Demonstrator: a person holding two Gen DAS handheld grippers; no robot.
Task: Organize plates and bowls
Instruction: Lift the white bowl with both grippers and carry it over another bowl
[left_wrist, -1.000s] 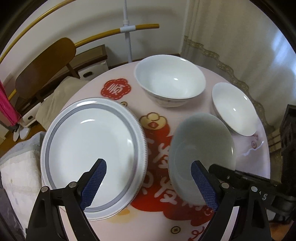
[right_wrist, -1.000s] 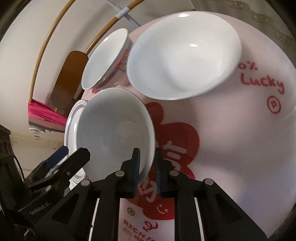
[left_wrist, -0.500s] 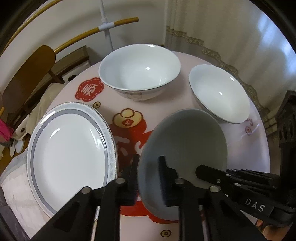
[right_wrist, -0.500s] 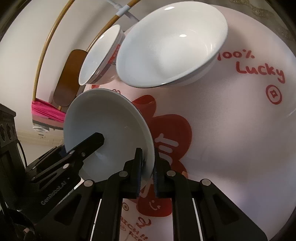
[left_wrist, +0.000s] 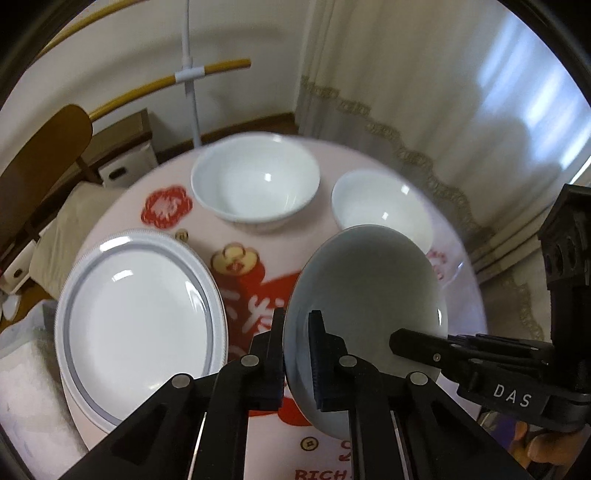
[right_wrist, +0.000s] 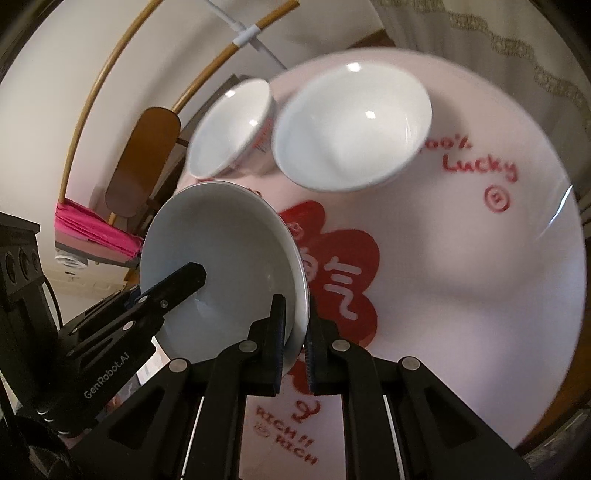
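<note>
A pale grey-blue bowl (left_wrist: 369, 291) hangs tilted above the round printed table (right_wrist: 461, 277), gripped from two sides. My left gripper (left_wrist: 297, 317) is shut on its left rim. My right gripper (right_wrist: 297, 306) is shut on the opposite rim, and one of its fingers (left_wrist: 421, 345) shows inside the bowl in the left wrist view. A large grey-banded plate (left_wrist: 140, 317) lies on the table to the left. At the back stand a big white bowl (left_wrist: 255, 184) and a smaller white bowl (left_wrist: 380, 210). Both are also in the right wrist view: the big bowl (right_wrist: 229, 129) and the smaller one (right_wrist: 351, 125).
A wooden chair (left_wrist: 40, 155) and a white pole stand (left_wrist: 190, 74) are behind the table on the left. A curtain (left_wrist: 443, 92) hangs to the right. A folded pink cloth (right_wrist: 96, 236) lies beyond the table edge. Red prints cover the tabletop.
My left gripper, open a second ago, has shut on the grey-blue bowl's left rim. Both grippers have since risen with the bowl, and the table looks farther away.
</note>
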